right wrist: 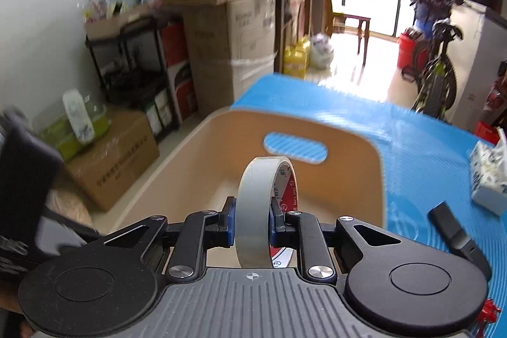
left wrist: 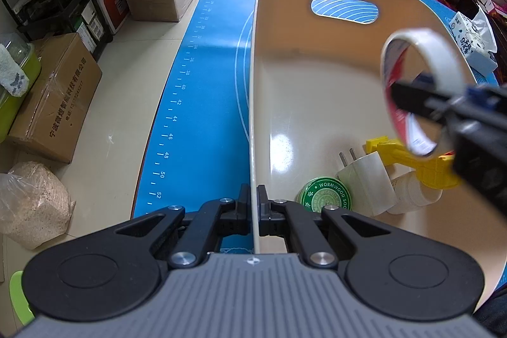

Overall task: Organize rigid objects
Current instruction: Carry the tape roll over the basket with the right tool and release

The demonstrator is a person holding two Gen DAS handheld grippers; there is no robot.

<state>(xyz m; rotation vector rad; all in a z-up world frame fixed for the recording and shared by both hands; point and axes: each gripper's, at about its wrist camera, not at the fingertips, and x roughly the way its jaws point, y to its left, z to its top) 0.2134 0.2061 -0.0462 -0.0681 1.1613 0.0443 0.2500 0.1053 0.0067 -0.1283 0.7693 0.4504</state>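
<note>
Left gripper [left wrist: 253, 208] clamped on beige bin [left wrist: 317, 91] side wall, right gripper [right wrist: 252, 219] pinched around tape roll [right wrist: 263, 205] held upright above bin, green tin [left wrist: 324, 195], white plug [left wrist: 364, 176], yellow clip [left wrist: 408, 160] on bin floor

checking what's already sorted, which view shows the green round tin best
The left wrist view. It looks down into the beige bin and shows the green round tin lying on the floor of the bin beside the white plug adapter. In the right wrist view the tin is hidden behind the gripper and tape roll.
</note>
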